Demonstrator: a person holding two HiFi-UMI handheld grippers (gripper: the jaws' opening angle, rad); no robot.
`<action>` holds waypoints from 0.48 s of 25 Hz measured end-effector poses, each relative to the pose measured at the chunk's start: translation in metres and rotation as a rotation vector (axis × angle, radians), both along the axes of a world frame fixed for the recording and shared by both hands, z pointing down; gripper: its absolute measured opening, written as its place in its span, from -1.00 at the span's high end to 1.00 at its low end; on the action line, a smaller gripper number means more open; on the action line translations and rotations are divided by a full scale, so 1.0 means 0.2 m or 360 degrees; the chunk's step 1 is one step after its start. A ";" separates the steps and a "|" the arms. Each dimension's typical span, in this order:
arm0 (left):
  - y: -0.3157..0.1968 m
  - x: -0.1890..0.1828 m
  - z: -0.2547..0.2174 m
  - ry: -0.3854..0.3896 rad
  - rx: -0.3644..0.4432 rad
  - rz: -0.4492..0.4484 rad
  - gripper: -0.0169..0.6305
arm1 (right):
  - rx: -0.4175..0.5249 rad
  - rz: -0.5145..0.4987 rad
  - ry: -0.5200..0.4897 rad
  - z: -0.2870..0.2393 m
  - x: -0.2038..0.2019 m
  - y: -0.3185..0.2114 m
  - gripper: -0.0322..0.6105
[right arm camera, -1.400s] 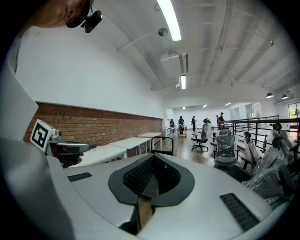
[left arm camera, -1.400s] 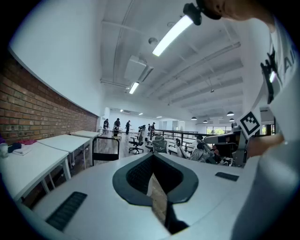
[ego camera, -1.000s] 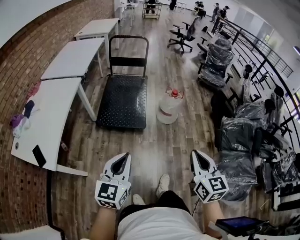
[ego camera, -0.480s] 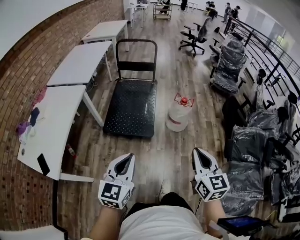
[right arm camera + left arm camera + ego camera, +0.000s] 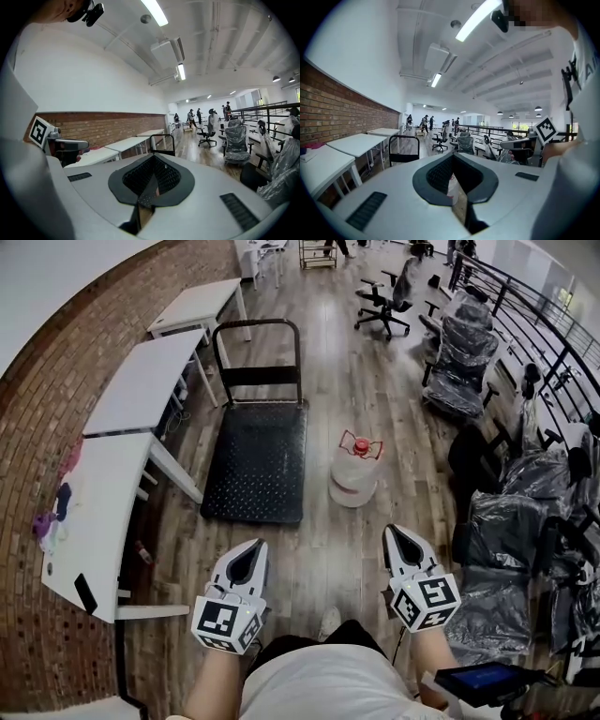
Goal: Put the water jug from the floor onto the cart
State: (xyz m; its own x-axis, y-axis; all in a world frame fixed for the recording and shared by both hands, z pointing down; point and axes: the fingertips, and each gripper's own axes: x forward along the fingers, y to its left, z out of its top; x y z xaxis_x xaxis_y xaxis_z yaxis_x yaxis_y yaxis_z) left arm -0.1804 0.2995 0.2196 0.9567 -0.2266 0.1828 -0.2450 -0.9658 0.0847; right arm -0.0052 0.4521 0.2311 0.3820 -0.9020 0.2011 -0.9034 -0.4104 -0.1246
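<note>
clear water jug [image 5: 354, 474] (just one), one cart [image 5: 253, 460], left gripper [image 5: 260, 543], right gripper [image 5: 389, 530], both closed

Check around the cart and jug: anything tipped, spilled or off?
Nothing stands out. The water jug stands upright on the wooden floor beside the cart, red cap on, with no puddle visible around it. The cart's deck is bare.

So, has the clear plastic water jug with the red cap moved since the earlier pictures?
No. The clear red-capped water jug still stands beside the near right corner of the black flat cart; only the camera shifted.
</note>
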 end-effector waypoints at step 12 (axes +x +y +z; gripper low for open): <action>-0.13 0.32 0.06 -0.0093 -0.0008 -0.0004 0.95 | -0.0028 -0.0014 -0.0091 0.12 0.32 -0.15 0.89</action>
